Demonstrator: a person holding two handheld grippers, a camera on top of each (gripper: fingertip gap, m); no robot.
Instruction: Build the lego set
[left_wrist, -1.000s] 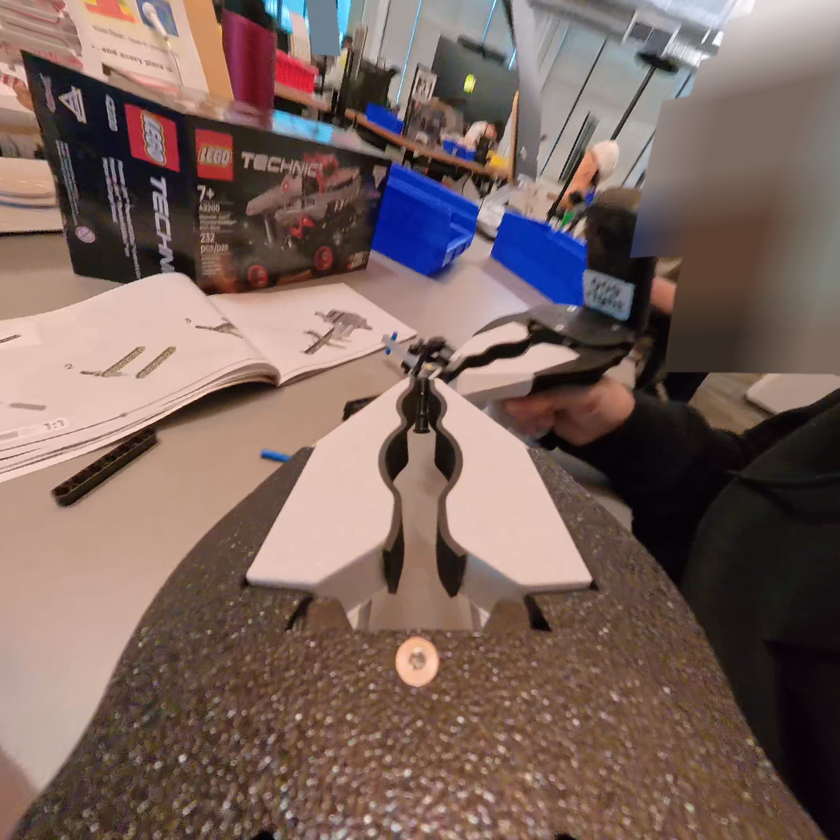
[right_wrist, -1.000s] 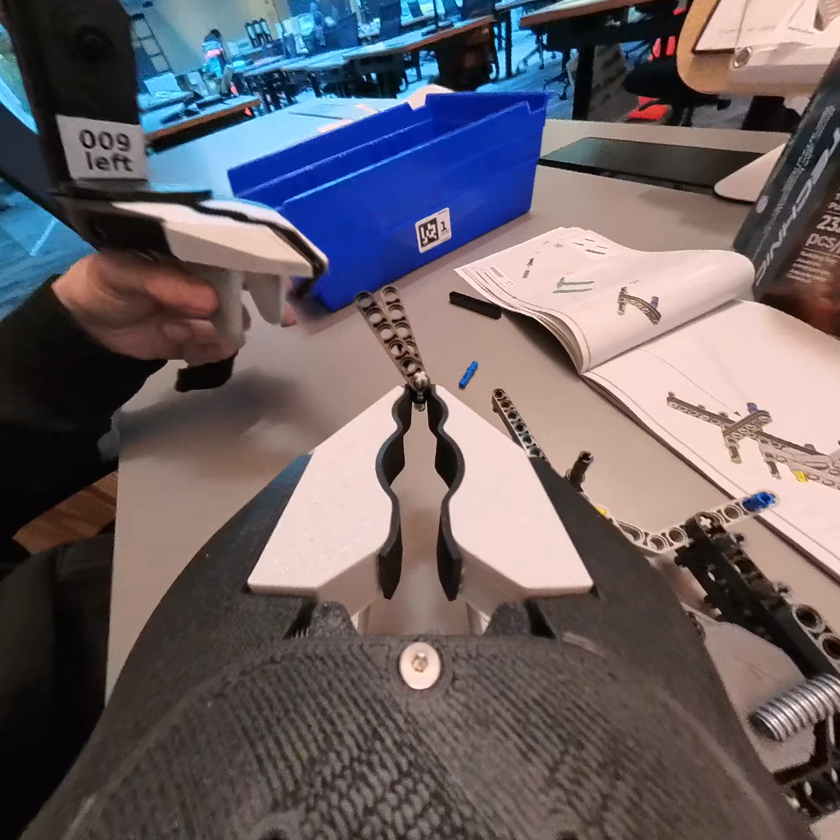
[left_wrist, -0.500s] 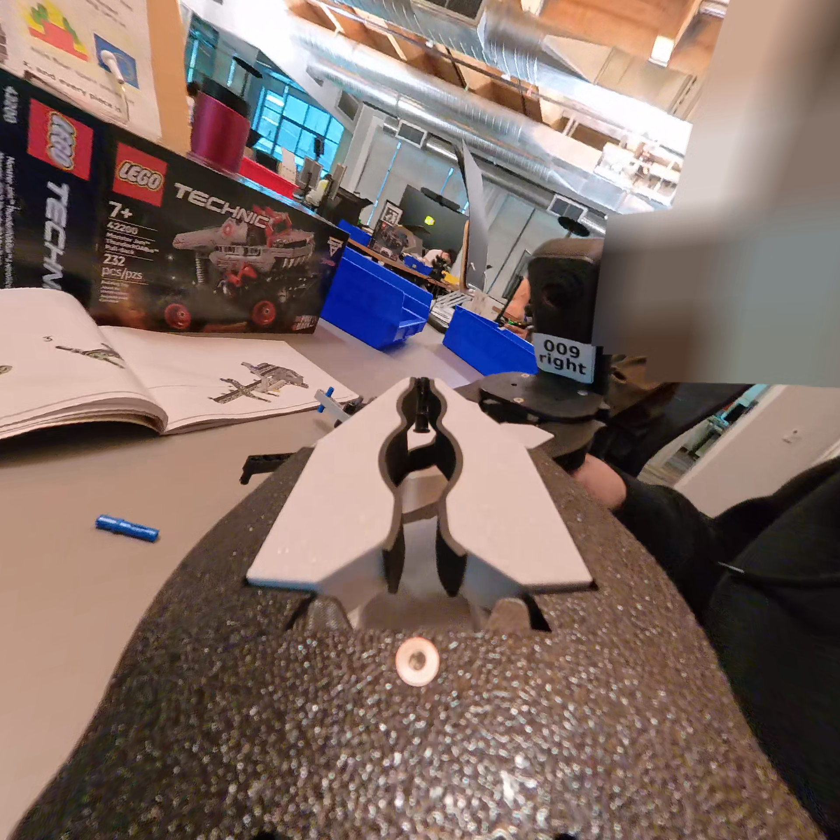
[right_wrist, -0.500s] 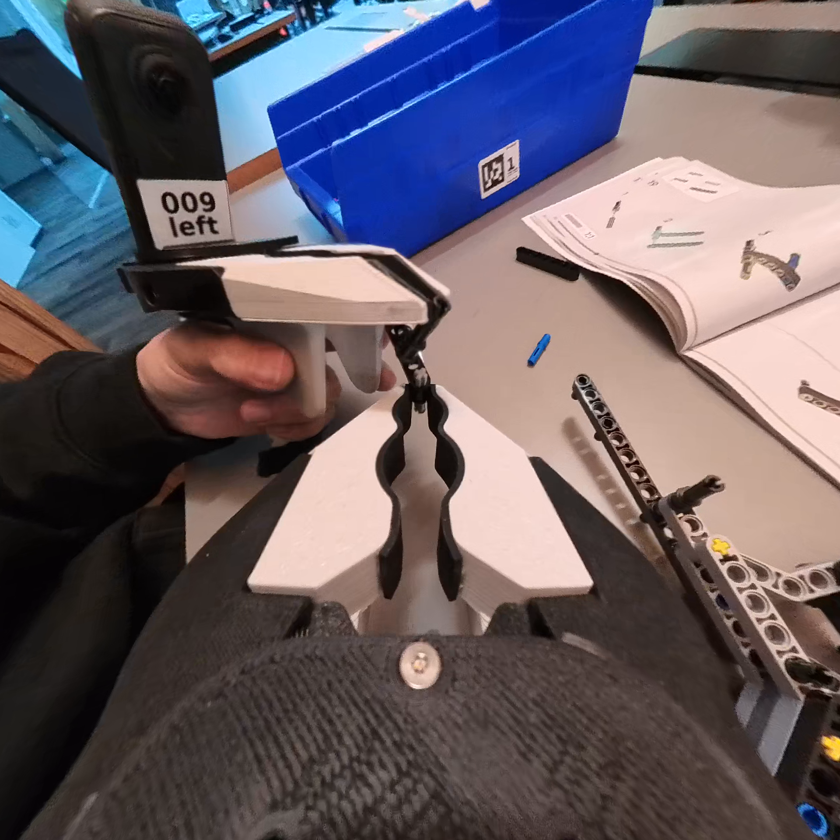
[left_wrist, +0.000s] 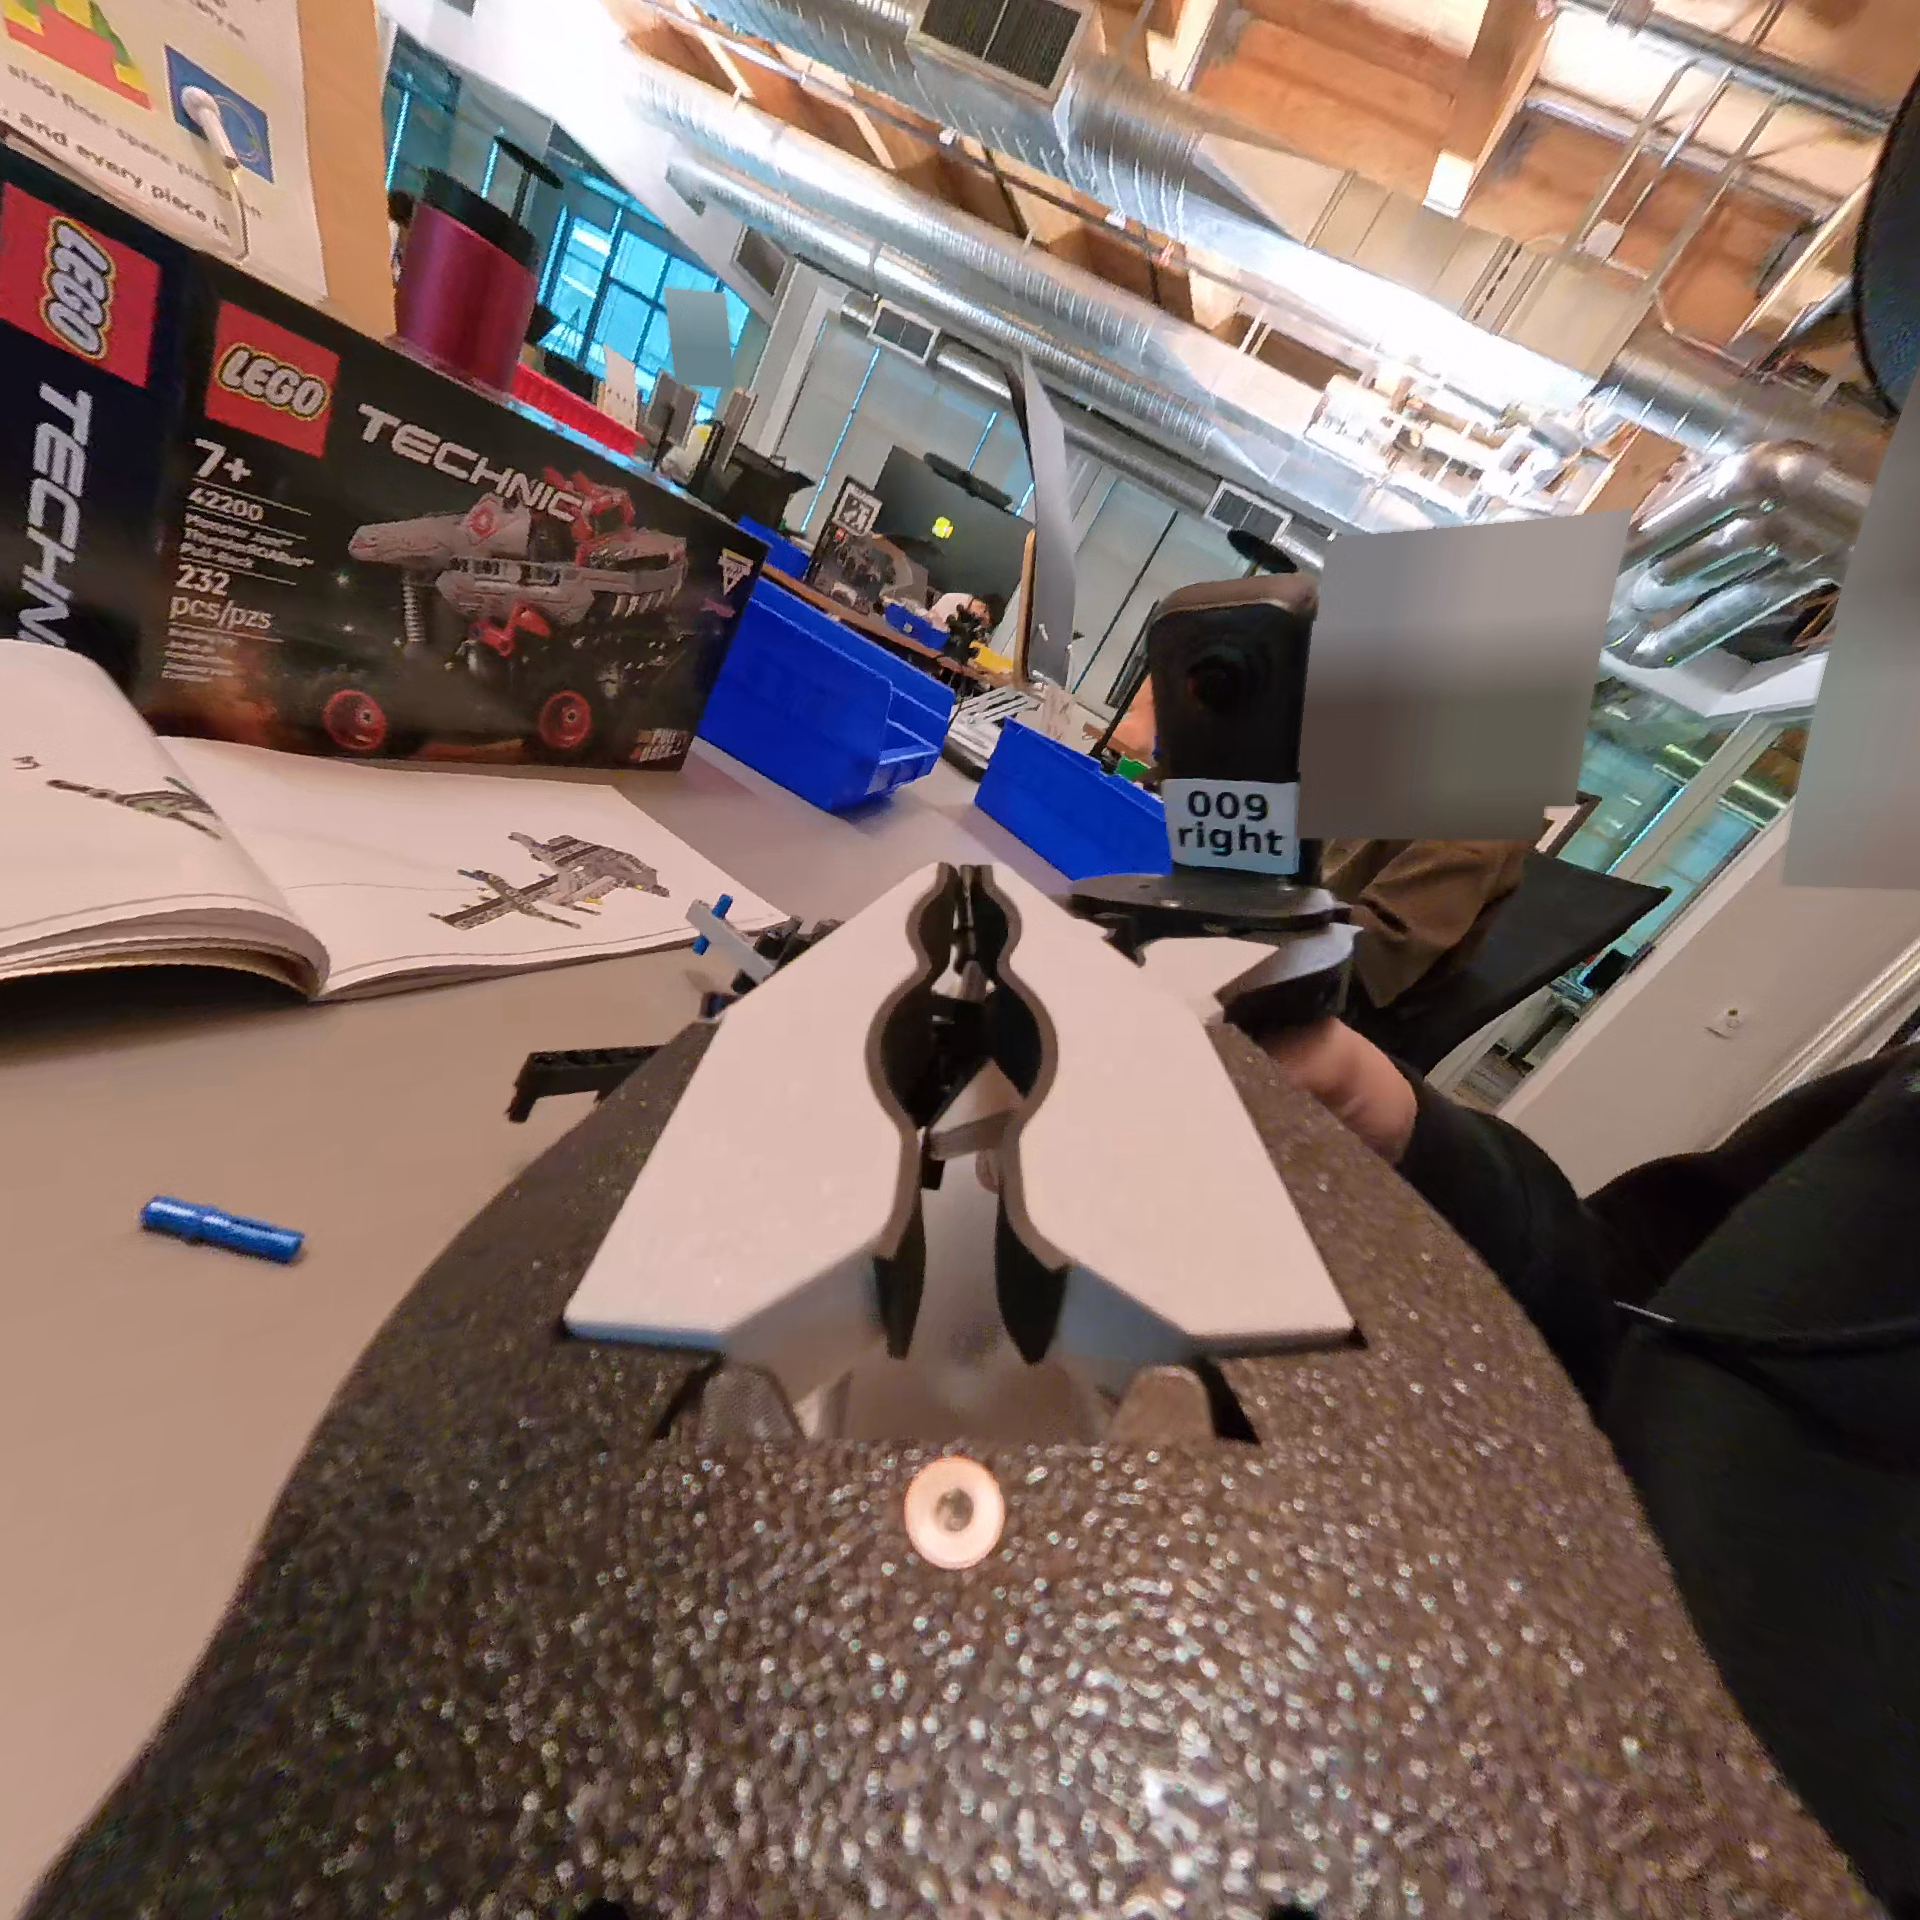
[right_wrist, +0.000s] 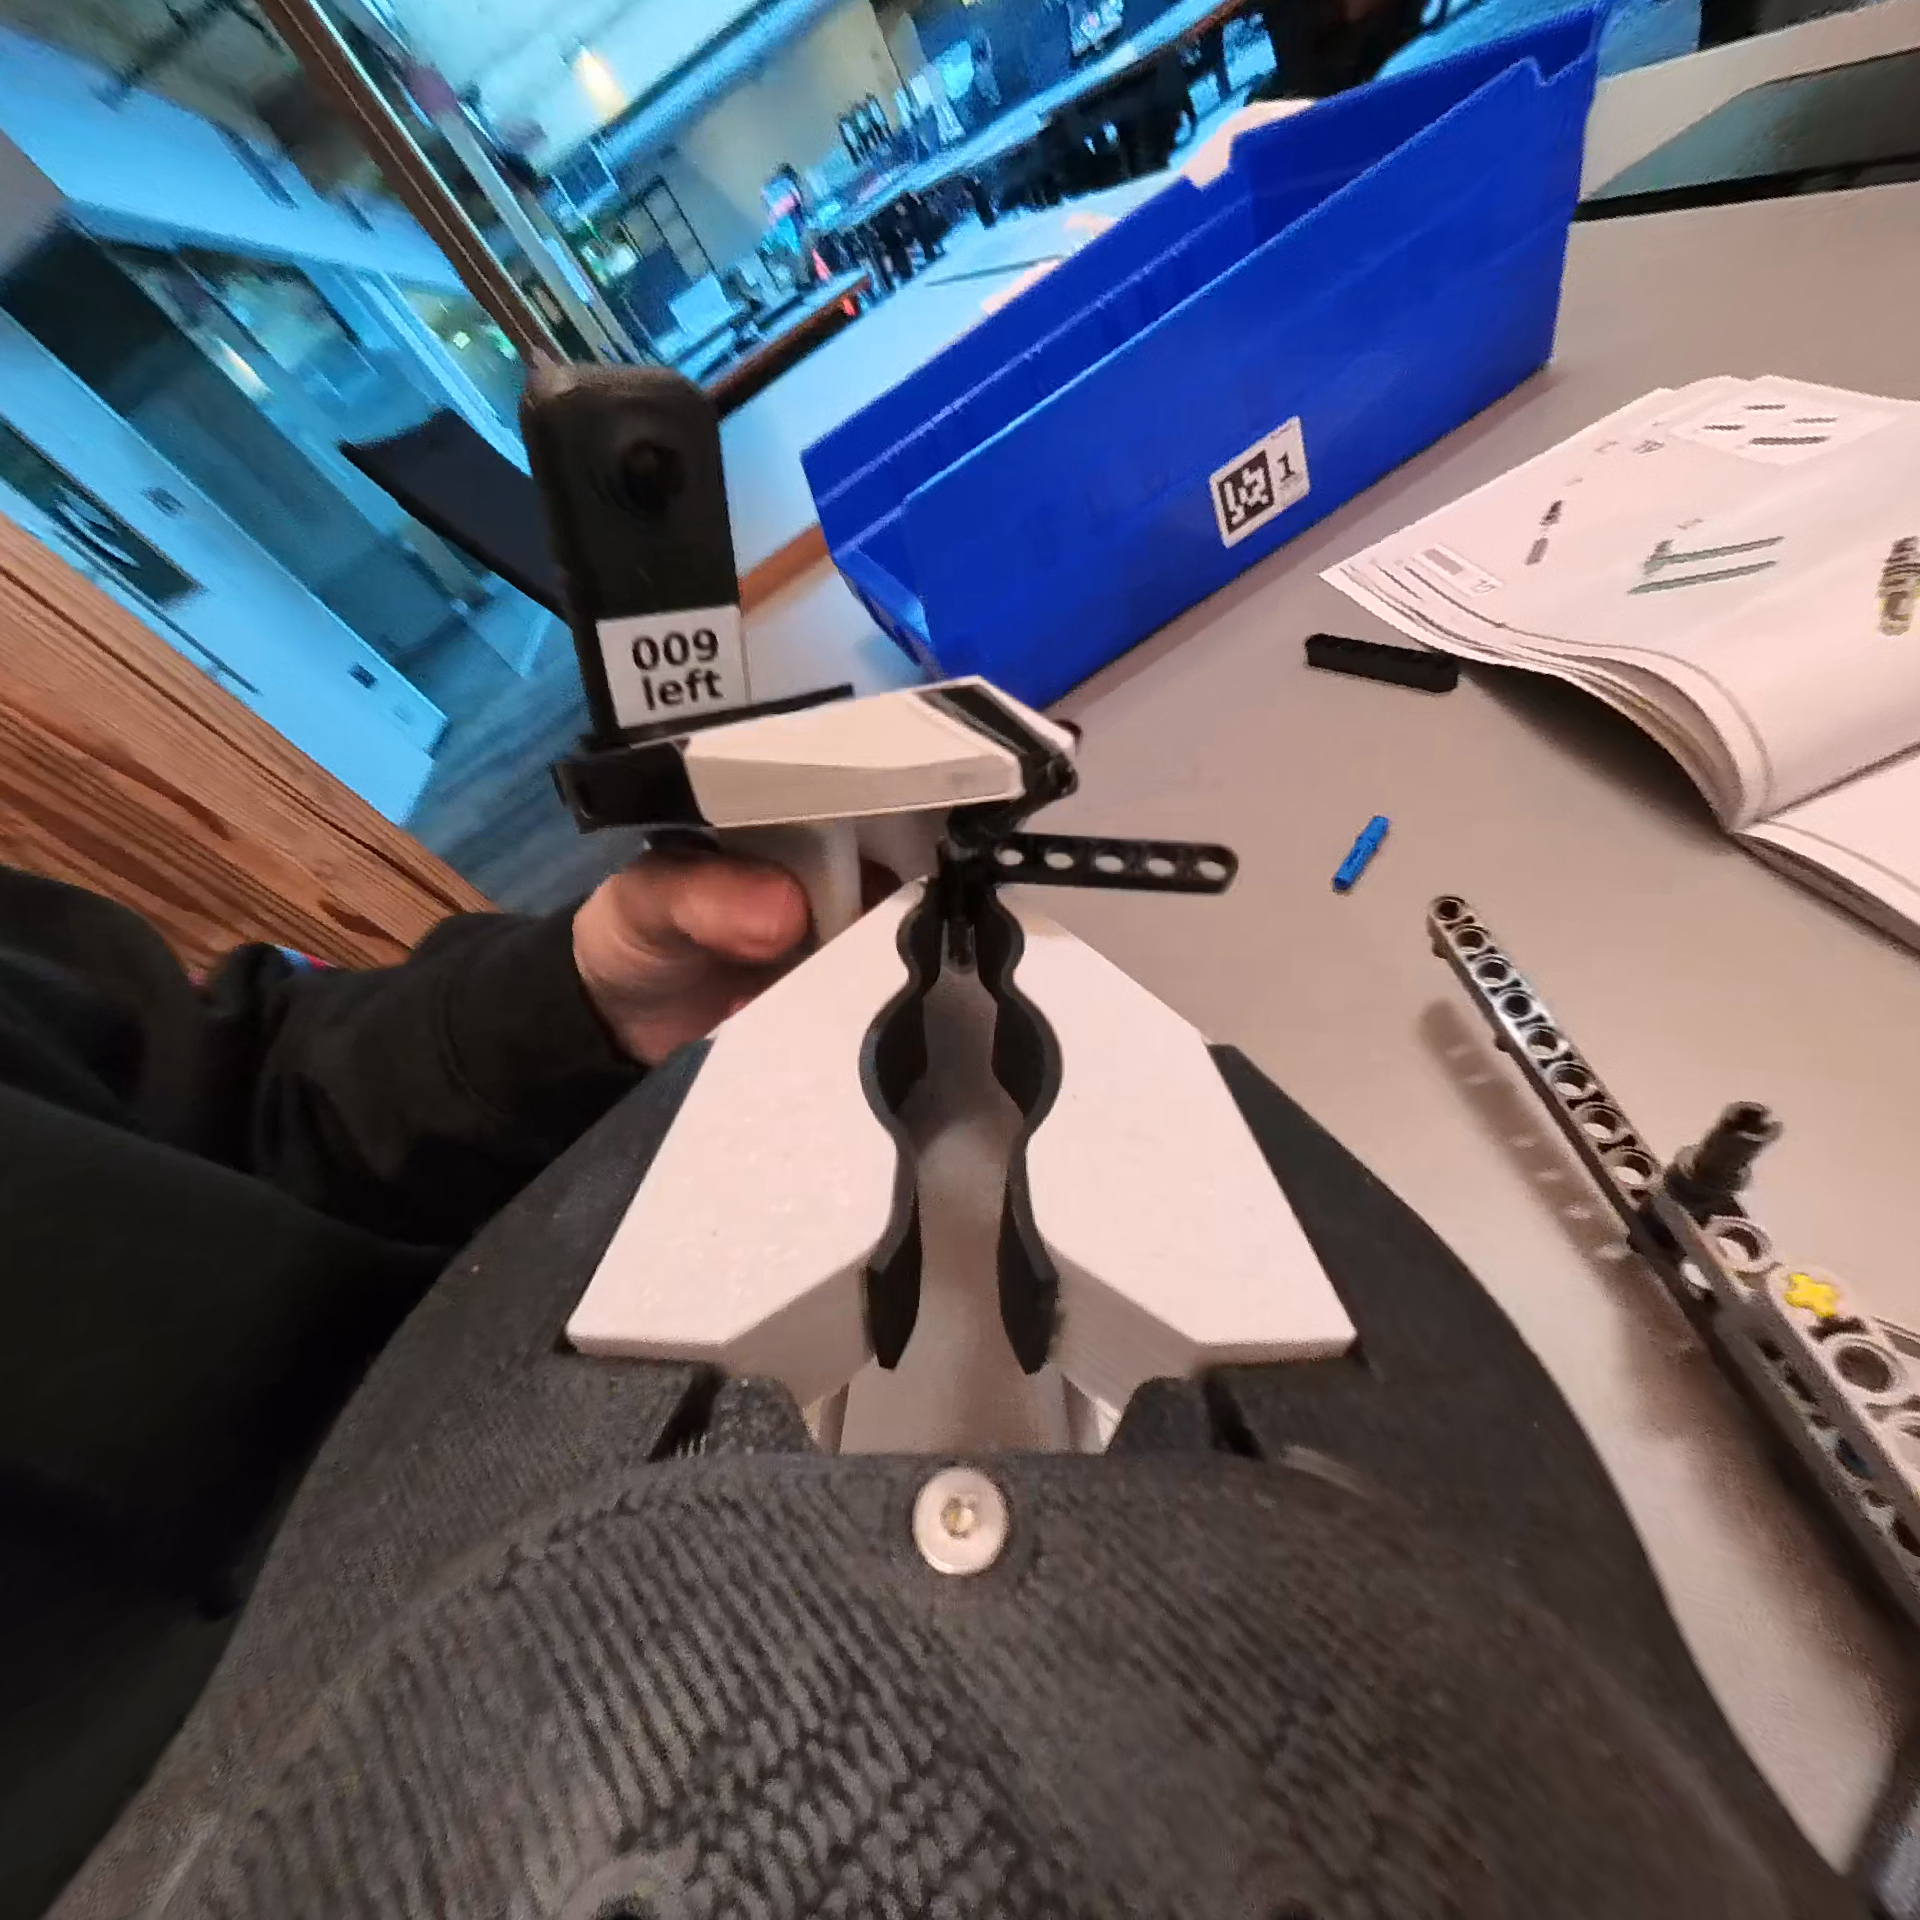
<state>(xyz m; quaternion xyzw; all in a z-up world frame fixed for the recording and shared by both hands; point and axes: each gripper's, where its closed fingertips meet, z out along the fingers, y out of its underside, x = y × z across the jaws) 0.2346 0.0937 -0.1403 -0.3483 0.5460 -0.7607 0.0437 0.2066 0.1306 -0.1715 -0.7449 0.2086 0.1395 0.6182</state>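
My left gripper is shut on a small black pin at its fingertips. My right gripper is shut on a pair of joined black beams. One beam sticks out level to the right; the other stands between the fingers. In the right wrist view the left gripper comes in from the left, held by a hand. Its tip meets the beams' joint just above my right fingertips. In the left wrist view the right gripper's camera post stands just beyond; its fingertips are hidden.
On the grey table lie an open instruction booklet, a loose blue pin, a short black beam and a partly built frame with a long grey beam. A blue bin stands behind. The set's box stands behind the booklet. About 5 centimetres separates my left fingertips from my right.
The two grippers have come together above the table. The left gripper tilted upward and its pin now meets the beams. The held beams turned, one now pointing right.
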